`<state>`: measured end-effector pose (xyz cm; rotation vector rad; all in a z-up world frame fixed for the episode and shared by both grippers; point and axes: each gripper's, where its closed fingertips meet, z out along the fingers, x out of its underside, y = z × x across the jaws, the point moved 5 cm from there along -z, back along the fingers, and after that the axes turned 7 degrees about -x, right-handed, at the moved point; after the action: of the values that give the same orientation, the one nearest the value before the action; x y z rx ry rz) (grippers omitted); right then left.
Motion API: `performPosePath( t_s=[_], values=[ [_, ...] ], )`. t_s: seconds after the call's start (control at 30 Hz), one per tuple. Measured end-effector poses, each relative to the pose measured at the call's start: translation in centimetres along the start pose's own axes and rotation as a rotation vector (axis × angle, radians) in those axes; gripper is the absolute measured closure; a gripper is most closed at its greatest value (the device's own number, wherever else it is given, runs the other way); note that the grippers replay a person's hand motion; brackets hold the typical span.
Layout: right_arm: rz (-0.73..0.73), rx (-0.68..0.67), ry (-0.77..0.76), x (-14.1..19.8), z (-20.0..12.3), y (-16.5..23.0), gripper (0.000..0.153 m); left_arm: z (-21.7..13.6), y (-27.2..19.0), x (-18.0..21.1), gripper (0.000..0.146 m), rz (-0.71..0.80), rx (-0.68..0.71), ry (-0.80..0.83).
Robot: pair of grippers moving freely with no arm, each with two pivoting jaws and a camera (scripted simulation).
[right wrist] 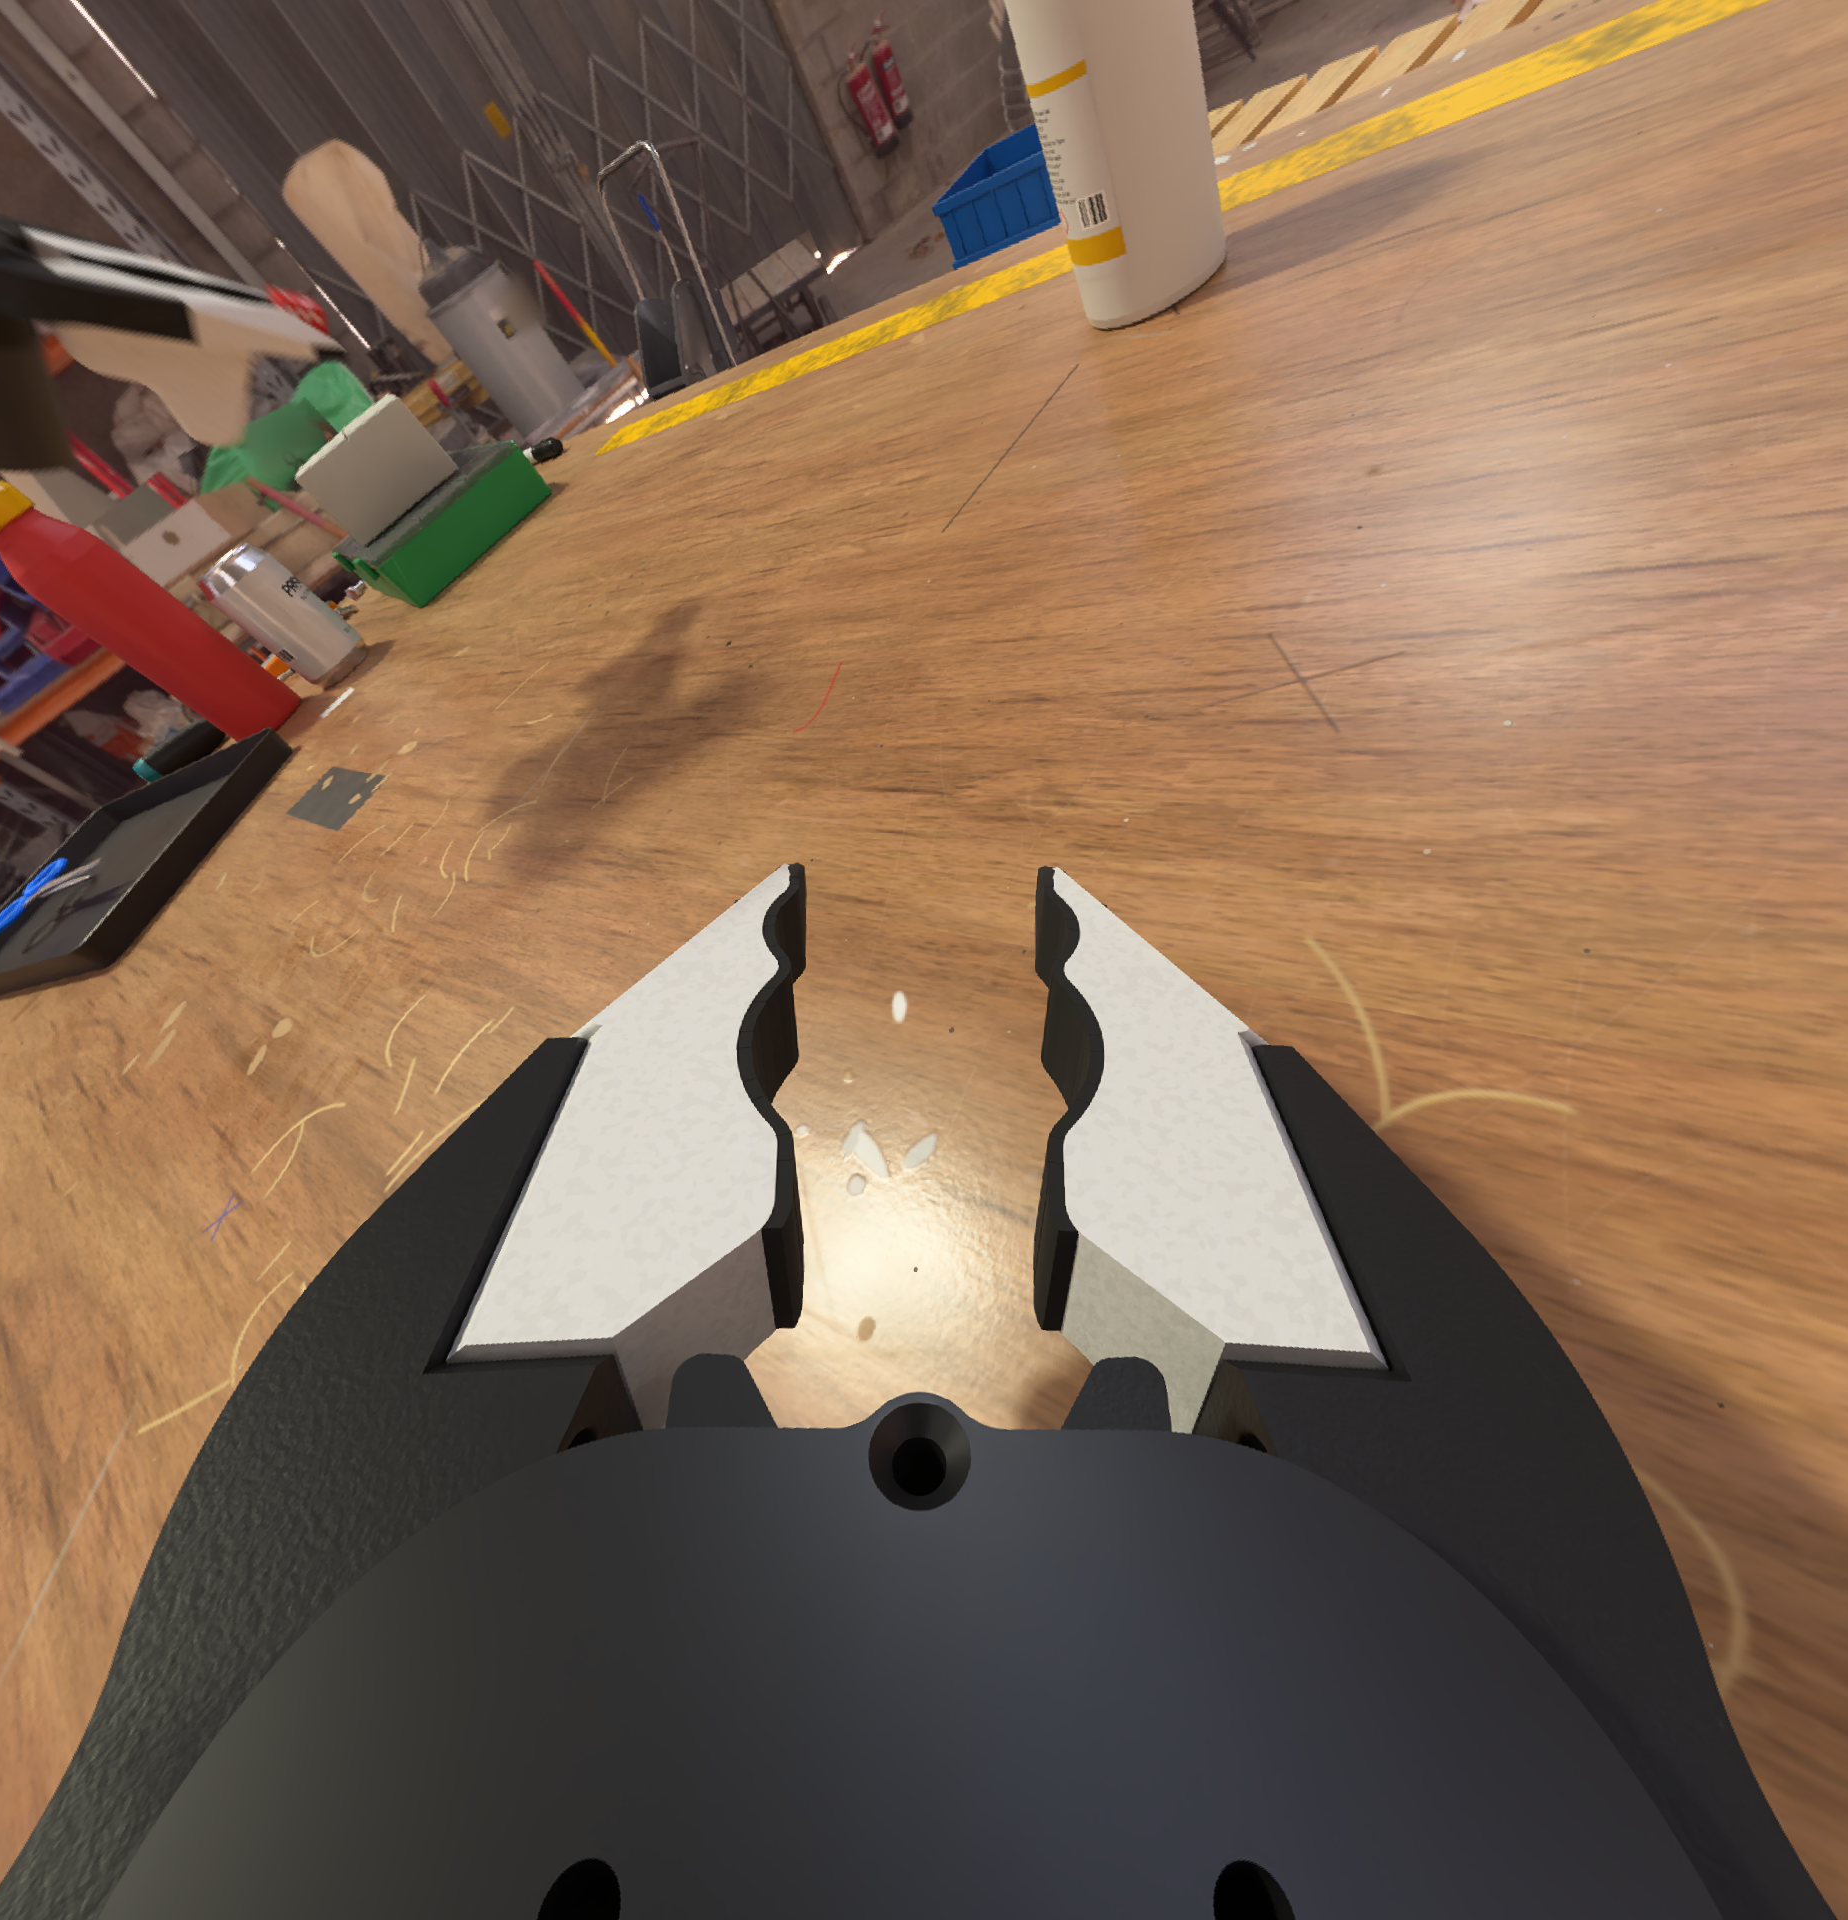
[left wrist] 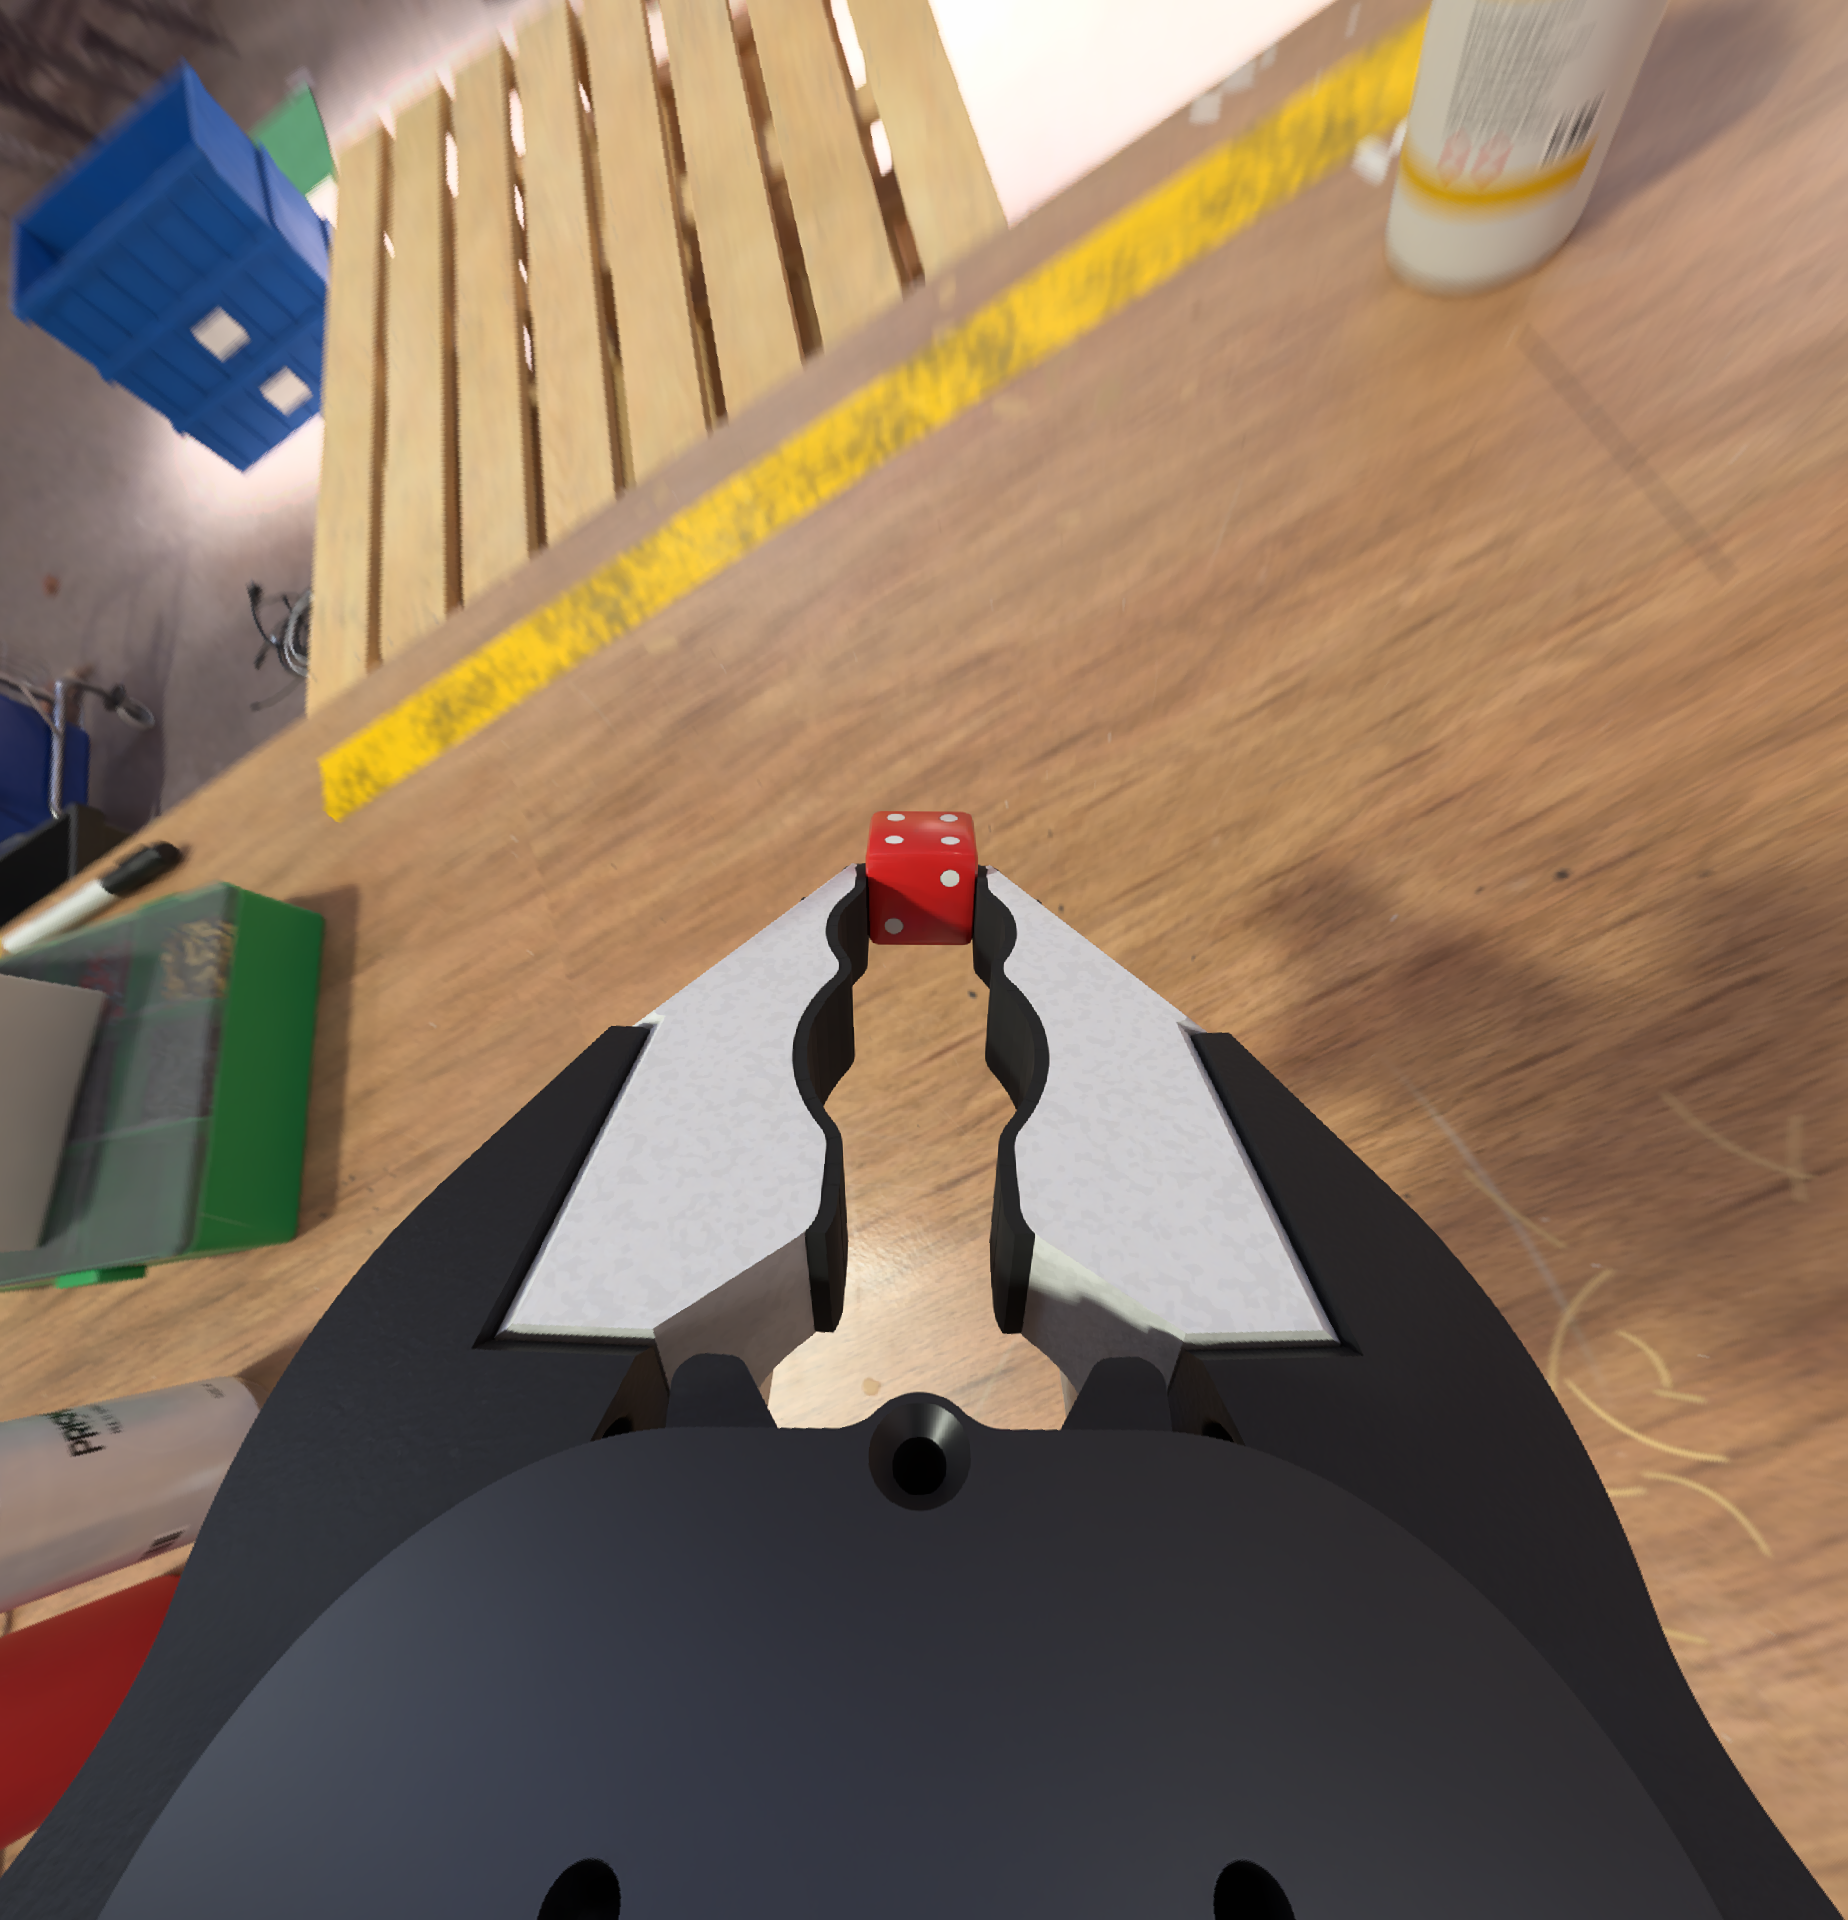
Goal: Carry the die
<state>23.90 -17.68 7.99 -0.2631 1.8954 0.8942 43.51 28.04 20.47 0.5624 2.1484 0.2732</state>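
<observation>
1. Your left tool is clamped on the red die; its two black-lined fingertips press the die's left and right sides at the very ends of the fingers.
2. The die sits level between those tips, with a face of four white dots turned up and a face of two dots turned back toward the camera. As a cube it has no long axis; its edges run square with the fingers.
3. You can see the worktop below and beyond the die, and a soft dark shadow lies on the wood to the right. Whether the die touches the wood cannot be told from this angle.
4. Your right tool stands spread apart with nothing between its fingers, only bare worktop showing in the gap.
5. In the right wrist view, the left tool appears at the upper left, raised above the worktop and well apart from the right one; the die cannot be made out there.
6. A white bottle stands upright at the far side of the worktop, near a yellow stripe.
7. Along the left edge you have a green box, a metal can on its side, a red bottle and a black tray.
</observation>
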Motion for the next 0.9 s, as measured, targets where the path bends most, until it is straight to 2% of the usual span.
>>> performPosePath(
  t_s=[0.23,0.37,0.6,0.77,0.9],
  values=[
    [-0.039,-0.007,0.021,0.2,0.4,0.6,0.108,-10.8,4.7,-5.7,0.127,-0.106,0.013,-0.297],
    [-0.051,-0.009,0.025,0.3,0.6,0.9,0.108,-15.3,6.4,-7.8,0.127,-0.162,0.029,-0.447],
    [-0.070,-0.018,0.035,0.5,0.8,1.5,0.108,-16.1,11.3,-11.1,0.127,-0.299,0.046,-0.517],
    [-0.087,-0.016,0.043,0.7,0.9,1.6,0.108,-19.3,13.8,-14.4,0.127,-0.317,-0.002,-0.602],
    [-0.083,-0.018,0.051,0.8,0.9,1.4,0.108,-21.6,14.7,-16.6,0.127,-0.331,0.038,-0.651]
  ],
)
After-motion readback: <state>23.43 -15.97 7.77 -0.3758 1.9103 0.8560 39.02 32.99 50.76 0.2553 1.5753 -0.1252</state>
